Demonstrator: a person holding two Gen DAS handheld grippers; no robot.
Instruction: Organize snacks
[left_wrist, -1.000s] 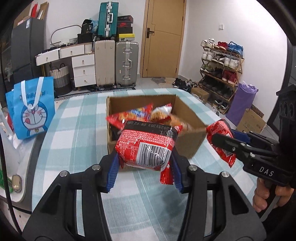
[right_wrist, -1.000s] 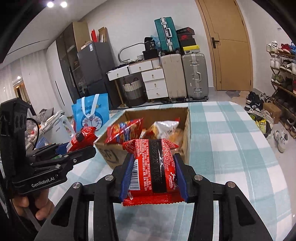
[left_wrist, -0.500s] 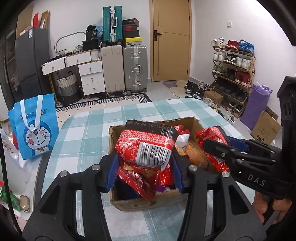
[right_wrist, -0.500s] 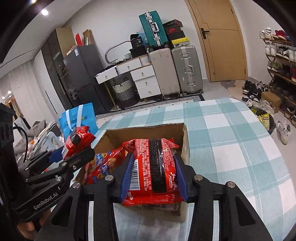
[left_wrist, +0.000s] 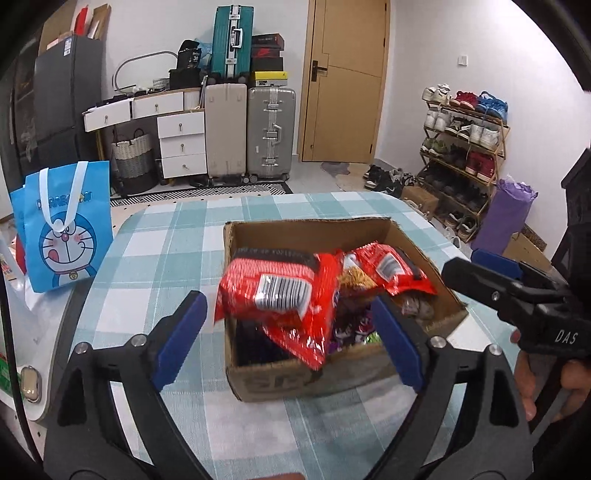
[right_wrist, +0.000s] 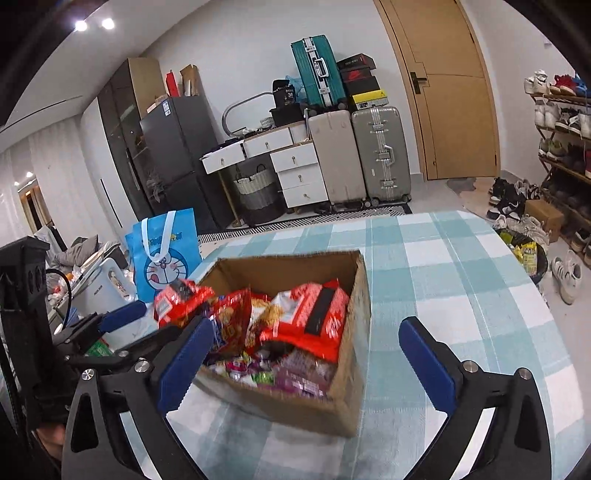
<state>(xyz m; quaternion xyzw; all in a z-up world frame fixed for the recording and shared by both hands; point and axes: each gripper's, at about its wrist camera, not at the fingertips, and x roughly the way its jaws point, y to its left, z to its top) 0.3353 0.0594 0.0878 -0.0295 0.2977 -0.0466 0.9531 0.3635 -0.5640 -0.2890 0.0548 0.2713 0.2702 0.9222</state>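
Observation:
A cardboard box (left_wrist: 306, 226) (right_wrist: 357, 295) full of snack packets stands on the checked table. My left gripper (left_wrist: 288, 332) hangs over its near left part, jaws opening wide. A red packet with a barcode (left_wrist: 277, 291) is blurred and loose between the pads, touching neither. My right gripper (right_wrist: 306, 365) is over the box's near side, jaws also opening. Its red packet with a black stripe (right_wrist: 317, 314) (left_wrist: 388, 269) lies tilted on the pile inside. In each wrist view the other gripper reaches in from the side.
A blue cartoon bag (left_wrist: 62, 229) (right_wrist: 166, 251) stands off the table's left edge, beside a white appliance (right_wrist: 107, 284). Checked cloth (right_wrist: 461, 295) stretches right of the box. Suitcases, drawers and a shoe rack stand on the floor beyond.
Both grippers came forward over the box and went from shut on a red packet each to wide open. Both packets have dropped away from the pads into the box.

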